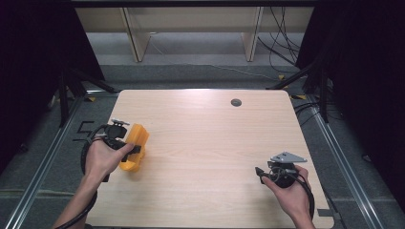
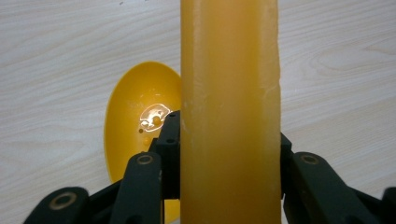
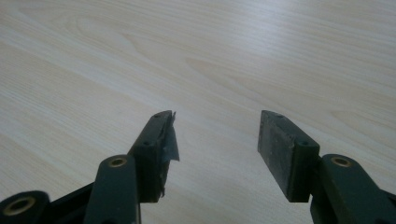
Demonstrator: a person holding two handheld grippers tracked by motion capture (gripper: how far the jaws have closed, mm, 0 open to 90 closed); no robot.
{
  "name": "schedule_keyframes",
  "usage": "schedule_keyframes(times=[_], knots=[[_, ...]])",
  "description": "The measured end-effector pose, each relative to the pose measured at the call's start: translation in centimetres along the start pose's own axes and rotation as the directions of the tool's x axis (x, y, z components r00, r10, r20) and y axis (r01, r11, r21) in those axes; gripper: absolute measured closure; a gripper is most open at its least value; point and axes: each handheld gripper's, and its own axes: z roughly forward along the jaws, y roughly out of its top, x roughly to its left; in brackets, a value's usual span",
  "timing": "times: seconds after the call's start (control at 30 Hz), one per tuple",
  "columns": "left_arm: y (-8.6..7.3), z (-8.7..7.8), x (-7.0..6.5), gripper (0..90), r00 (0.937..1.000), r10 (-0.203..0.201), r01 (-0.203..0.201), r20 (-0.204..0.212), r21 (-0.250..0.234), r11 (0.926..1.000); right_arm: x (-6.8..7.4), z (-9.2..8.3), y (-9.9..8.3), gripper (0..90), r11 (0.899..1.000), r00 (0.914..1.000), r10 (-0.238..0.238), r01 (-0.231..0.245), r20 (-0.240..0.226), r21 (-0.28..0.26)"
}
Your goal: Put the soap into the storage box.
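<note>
Fingers (image 2: pixel 170 140) of left gripper (image 2: pixel 229 154) clamp the orange block (image 2: pixel 229 112).

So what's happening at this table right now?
A person sits at a light wooden table with a hand-held gripper in each hand. The left gripper is clamped on a tall orange-yellow plastic block near the table's left edge, and a glossy yellow oval dish-like piece shows just behind it. The right gripper rests over bare wood with its jaws open, holding nothing.
</note>
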Motion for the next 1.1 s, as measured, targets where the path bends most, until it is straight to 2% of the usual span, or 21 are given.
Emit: schedule_keyframes(times=[0.47, 0.5, 0.57, 0.63, 0.7, 0.73, 0.77, 0.83, 0.93, 1.1], knots=[[0.0, 0.4, 0.6, 60.5, 0.9997, -0.018, 0.018, -0.015, 0.004, 0.9998, 0.0, 0.0, 0.0, 46.1, 1.0, 1.0, 0.002, -0.002, -0.002, -0.001], [-0.1, 0.5, 0.6, 60.5, 0.9996, -0.021, 0.021, -0.021, -0.01, 0.9997, 0.0, 0.0, 0.0, 46.0, 1.0, 1.0, 0.002, -0.002, -0.001, -0.002], [-0.1, 0.4, 0.8, 60.5, 0.9996, -0.022, 0.023, -0.019, 0.008, 0.9997, 0.0, 0.0, 0.0, 46.1, 1.0, 1.0, 0.001, -0.001, 0.0, -0.002], [-0.1, 0.5, 0.8, 60.5, 0.9991, -0.028, 0.028, -0.031, -0.001, 0.9996, 0.0, 0.0, 0.0, 46.1, 1.0, 1.0, -0.002, 0.002, 0.006, -0.002], [-0.2, 0.5, 1.0, 60.5, 0.9991, -0.032, 0.032, -0.027, 0.016, 0.9994, 0.0, 0.0, 0.0, 46.1, 1.0, 1.0, -0.002, 0.002, -0.001, -0.002], [-0.2, 0.5, 1.0, 60.5, 0.9991, -0.032, 0.032, -0.027, 0.016, 0.9994, 0.0, 0.0, 0.0, 46.1, 1.0, 1.0, -0.002, 0.002, -0.001, -0.002], [-0.3, 0.7, 1.0, 60.5, 0.9988, -0.034, 0.034, -0.036, -0.006, 0.9994, 0.0, 0.0, 0.0, 46.0, 1.0, 1.0, -0.001, 0.001, 0.001, 0.001], [-0.2, 0.6, 1.0, 60.5, 0.9984, -0.037, 0.038, -0.043, 0.01, 0.9992, 0.0, 0.0, 0.0, 46.0, 1.0, 1.0, -0.001, 0.001, 0.0, 0.001], [-0.3, 0.7, 1.2, 60.5, 0.9986, -0.037, 0.038, -0.037, 0.005, 0.9993, 0.0, 0.0, 0.0, 46.0, 1.0, 1.0, -0.004, 0.004, 0.001, 0.0], [-0.3, 0.8, 1.4, 60.5, 0.9981, -0.041, 0.042, -0.047, 0.014, 0.999, 0.1, 0.0, 0.0, 46.0, 1.0, 0.9998, 0.018, -0.018, 0.0, 0.015]])
